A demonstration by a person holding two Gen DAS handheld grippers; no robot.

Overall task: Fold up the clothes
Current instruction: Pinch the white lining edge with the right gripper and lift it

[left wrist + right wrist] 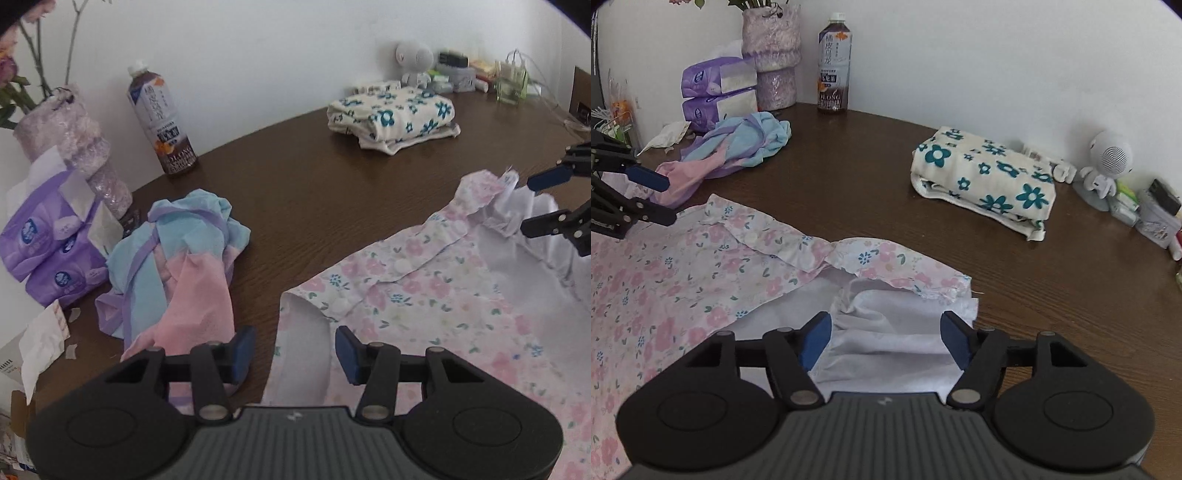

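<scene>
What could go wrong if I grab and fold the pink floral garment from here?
1. The white lining is bunched between the open fingers of the right hand-held gripper; closing might pinch only lining, not the pink floral garment.
2. The crumpled blue and pink garment lies just beside the left hand-held gripper; a sweep could snag it.
3. The bottle stands upright nearby and might topple.

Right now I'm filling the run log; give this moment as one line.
stage: spreading | pink floral garment flat on table | left tongs open | right tongs open | folded floral cloth behind
</scene>
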